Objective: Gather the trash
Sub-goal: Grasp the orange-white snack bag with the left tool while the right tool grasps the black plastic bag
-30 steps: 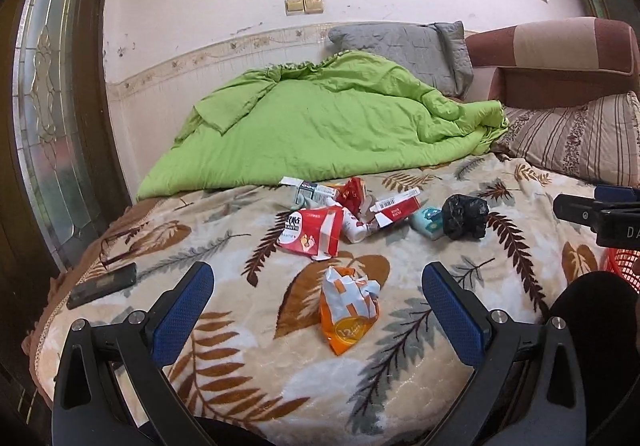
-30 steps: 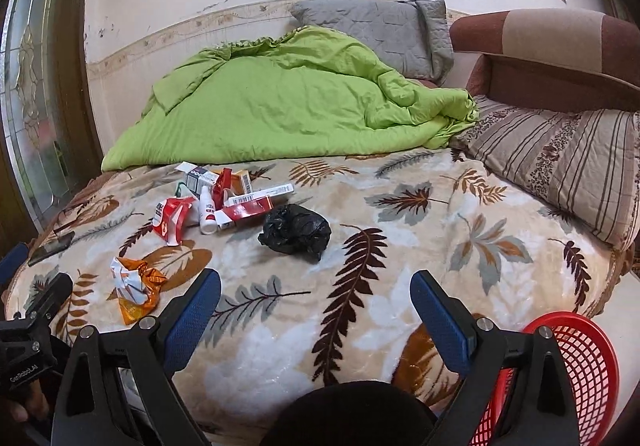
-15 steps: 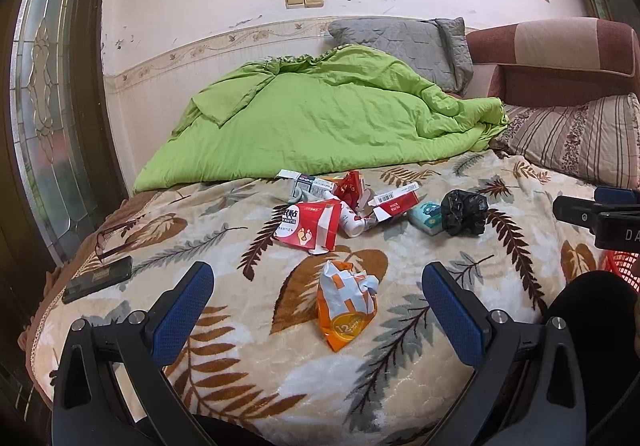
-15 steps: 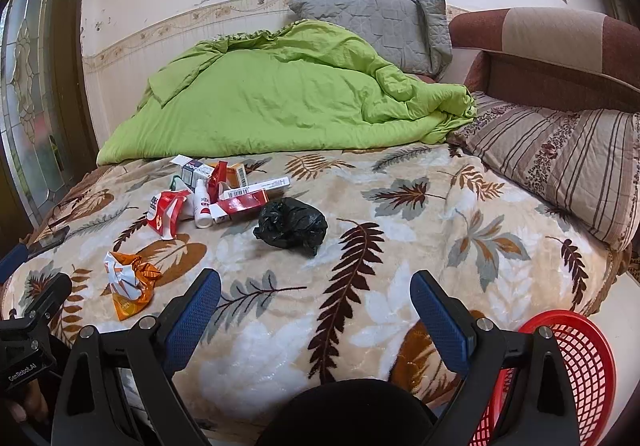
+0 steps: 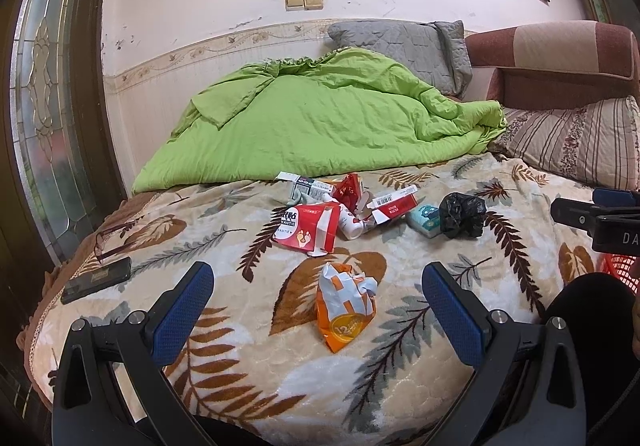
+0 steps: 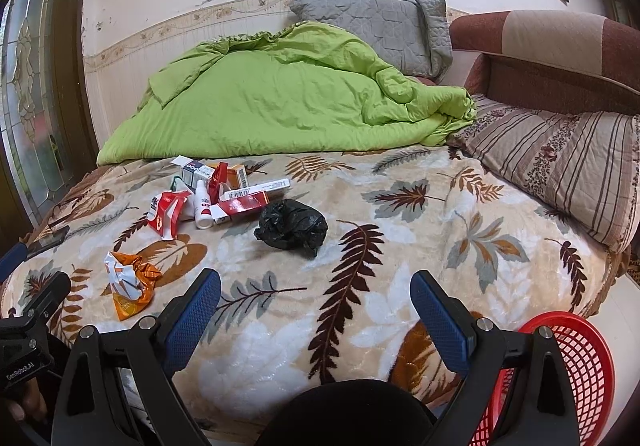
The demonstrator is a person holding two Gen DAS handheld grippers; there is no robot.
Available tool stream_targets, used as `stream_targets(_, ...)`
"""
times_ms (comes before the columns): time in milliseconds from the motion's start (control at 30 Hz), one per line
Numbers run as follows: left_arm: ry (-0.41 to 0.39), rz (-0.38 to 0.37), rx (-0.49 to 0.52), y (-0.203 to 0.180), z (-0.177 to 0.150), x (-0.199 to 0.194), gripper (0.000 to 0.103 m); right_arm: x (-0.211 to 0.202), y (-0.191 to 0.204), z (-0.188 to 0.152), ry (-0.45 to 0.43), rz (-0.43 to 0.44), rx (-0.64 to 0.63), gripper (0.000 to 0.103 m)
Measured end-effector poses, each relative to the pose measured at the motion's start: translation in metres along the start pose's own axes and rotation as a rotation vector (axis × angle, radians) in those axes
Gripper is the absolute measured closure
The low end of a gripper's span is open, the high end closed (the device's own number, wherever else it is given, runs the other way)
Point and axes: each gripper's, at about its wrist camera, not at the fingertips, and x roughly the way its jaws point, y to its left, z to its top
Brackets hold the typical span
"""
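Note:
Trash lies on the leaf-patterned blanket (image 5: 400, 358). An orange and white crumpled wrapper (image 5: 346, 306) lies just ahead of my left gripper (image 5: 318, 300), which is open and empty; the wrapper also shows in the right wrist view (image 6: 128, 282). Behind it lie a red and white packet (image 5: 308, 228), a white bottle (image 6: 203, 205), red cartons (image 5: 394, 203), a teal pack (image 5: 426, 219) and a crumpled black bag (image 6: 291, 226). My right gripper (image 6: 316, 302) is open and empty, short of the black bag.
A red mesh basket (image 6: 576, 374) stands on the floor at the bed's right front corner. A green duvet (image 6: 280, 101) and pillows (image 6: 560, 161) fill the back of the bed. A dark phone (image 5: 96, 280) and glasses lie at the left edge.
Both grippers have risen and drawn back slightly, so the bed and trash sit a little lower in view. Nothing on the bed has moved. Both grippers stay open.

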Motion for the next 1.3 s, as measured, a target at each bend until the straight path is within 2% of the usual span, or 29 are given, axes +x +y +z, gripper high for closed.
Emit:
stream_targets(267, 0.036, -0.009, -0.030, 0.002, 0.002, 0.006, 0.000, -0.002, -0.004, 0.002, 0.001, 0.028, 0.026, 0.005)
stream_targets(533, 0.166, -0.082, -0.117, 0.011, -0.002, 0.033, 0.001, 0.008, -0.009, 0.002, 0.050, 0.078, 0.059, 0.009)
stream_targets(700, 0.275, -0.132, -0.120, 0.003, -0.005, 0.064, 0.016, 0.021, -0.007, 0.006, 0.092, 0.120, 0.069, 0.013)
stream_targets(933, 0.394, -0.176, -0.114, -0.004, -0.010, 0.111, 0.019, 0.067, -0.003, 0.031, 0.155, 0.151, 0.093, 0.015)
stream_targets(967, 0.412, -0.178, -0.110, -0.004, -0.011, 0.119, 0.030, 0.074, -0.003, 0.034, 0.165, 0.156, 0.097, 0.015)
stream_targets(1000, 0.429, -0.170, -0.106, -0.004, -0.012, 0.125, 0.046, 0.088, -0.002, 0.039, 0.184, 0.163, 0.113, 0.015)
stream_targets(1033, 0.450, -0.165, -0.110, -0.003, -0.015, 0.132, 0.050, 0.099, -0.001, 0.044, 0.197, 0.170, 0.121, 0.015)
stream_targets(1067, 0.463, -0.173, -0.128, 0.000, -0.017, 0.137, 0.050, 0.109, -0.001, 0.048, 0.211, 0.170, 0.123, 0.016)
stream_targets(1167, 0.443, -0.165, -0.117, -0.001, -0.016, 0.139, 0.050, 0.145, 0.001, 0.055, 0.256, 0.163, 0.165, 0.024)
stream_targets(1233, 0.432, -0.154, -0.099, -0.003, -0.016, 0.140, 0.051, 0.165, -0.001, 0.056, 0.291, 0.157, 0.206, 0.037)
stream_targets(1267, 0.426, -0.155, -0.093, -0.003, -0.016, 0.141, 0.052, 0.177, -0.002, 0.055, 0.316, 0.165, 0.223, 0.037)
stream_targets(1300, 0.418, -0.156, -0.091, -0.002, -0.015, 0.141, 0.053, 0.184, -0.002, 0.055, 0.336, 0.173, 0.227, 0.043)
